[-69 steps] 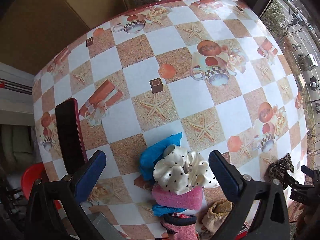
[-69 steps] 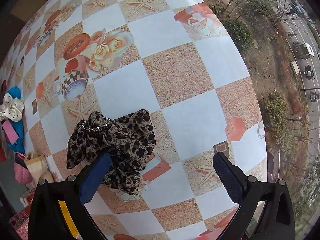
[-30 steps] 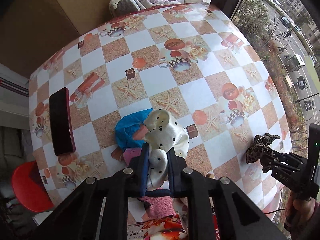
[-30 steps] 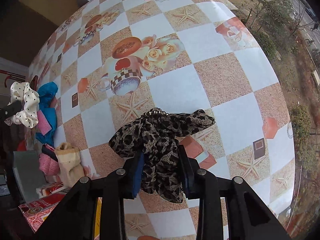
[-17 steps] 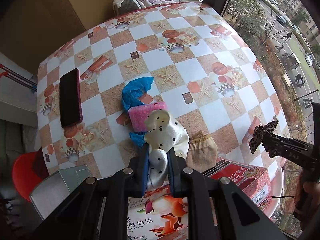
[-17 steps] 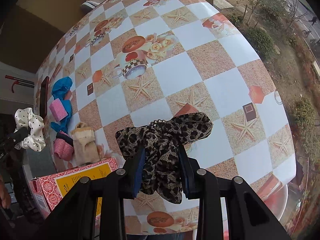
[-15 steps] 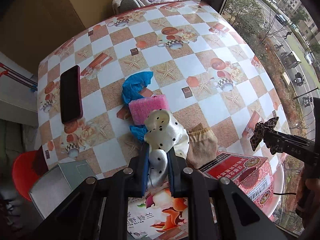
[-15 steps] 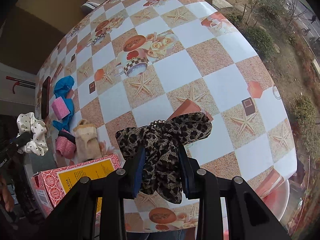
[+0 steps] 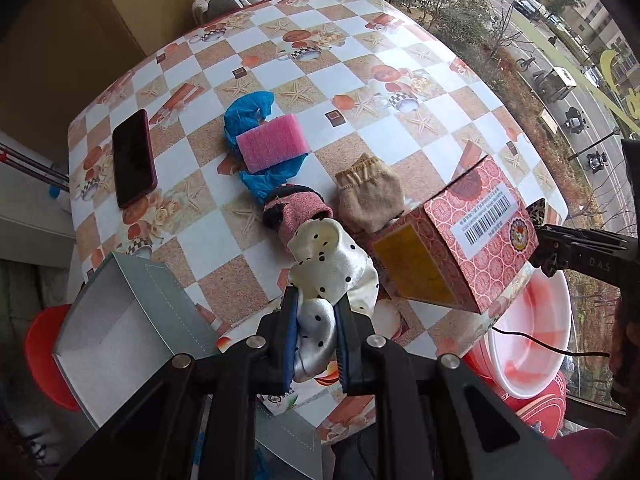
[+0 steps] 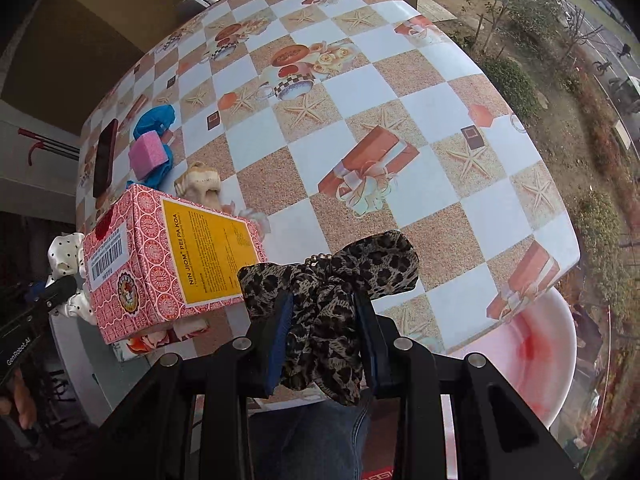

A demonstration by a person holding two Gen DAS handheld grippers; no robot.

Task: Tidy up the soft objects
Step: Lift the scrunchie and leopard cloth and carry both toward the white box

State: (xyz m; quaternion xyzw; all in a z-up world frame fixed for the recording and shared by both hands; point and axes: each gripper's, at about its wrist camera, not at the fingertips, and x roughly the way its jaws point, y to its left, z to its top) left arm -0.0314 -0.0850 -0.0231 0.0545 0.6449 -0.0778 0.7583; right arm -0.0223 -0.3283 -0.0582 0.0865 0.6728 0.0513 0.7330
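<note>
My left gripper (image 9: 316, 308) is shut on a white polka-dot scrunchie (image 9: 330, 268) and holds it above the table's near edge. My right gripper (image 10: 322, 300) is shut on a leopard-print scrunchie (image 10: 332, 280), lifted over the near edge. On the table lie a pink sponge (image 9: 272, 142) on a blue cloth (image 9: 248, 110), a pink sock (image 9: 298, 210) and a beige sock (image 9: 370, 196). A grey open box (image 9: 120, 308) stands at the near left. The right gripper shows at the right of the left wrist view (image 9: 538, 220).
A red patterned carton (image 9: 452, 240) lies at the near edge, between the grippers. A dark phone (image 9: 133, 156) lies at the left. A white and red basin (image 10: 528, 352) sits below the table's right edge. A red stool (image 9: 40, 352) is at the lower left.
Both grippers shut on their scrunchies and lifted them, then pulled back toward the near edge. The carton and grey box came into view.
</note>
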